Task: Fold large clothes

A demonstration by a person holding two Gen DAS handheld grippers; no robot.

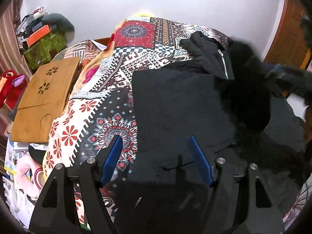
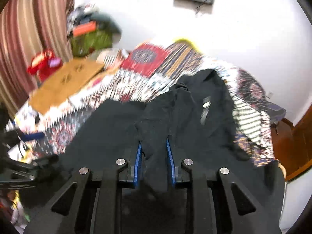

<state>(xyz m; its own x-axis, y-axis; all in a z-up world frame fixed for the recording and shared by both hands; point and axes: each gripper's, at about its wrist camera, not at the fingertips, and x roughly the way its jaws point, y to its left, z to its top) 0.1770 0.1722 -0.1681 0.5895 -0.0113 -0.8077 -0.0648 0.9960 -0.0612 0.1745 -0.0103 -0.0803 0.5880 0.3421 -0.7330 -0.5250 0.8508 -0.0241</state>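
Observation:
A large black jacket (image 1: pixel 175 105) with a silver zipper (image 1: pixel 222 62) lies on a patterned bedspread (image 1: pixel 124 58). My left gripper (image 1: pixel 156 138) is open and empty, hovering over the jacket's near left edge. My right gripper (image 2: pixel 154 142) is shut on a bunched black fold of the jacket (image 2: pixel 165 113) and holds it lifted above the body of the jacket (image 2: pixel 109 128). The zipper shows blurred in the right wrist view (image 2: pixel 205 109). In the left wrist view the lifted fold is a dark blur (image 1: pixel 247 89) at the right.
A wooden lap table (image 1: pixel 44 99) lies at the bed's left side, beside a red plush toy (image 1: pixel 8 85) and a green box (image 1: pixel 44 48) piled with things. A striped curtain (image 2: pixel 33 31) hangs at left. A wooden door (image 1: pixel 288 29) stands at right.

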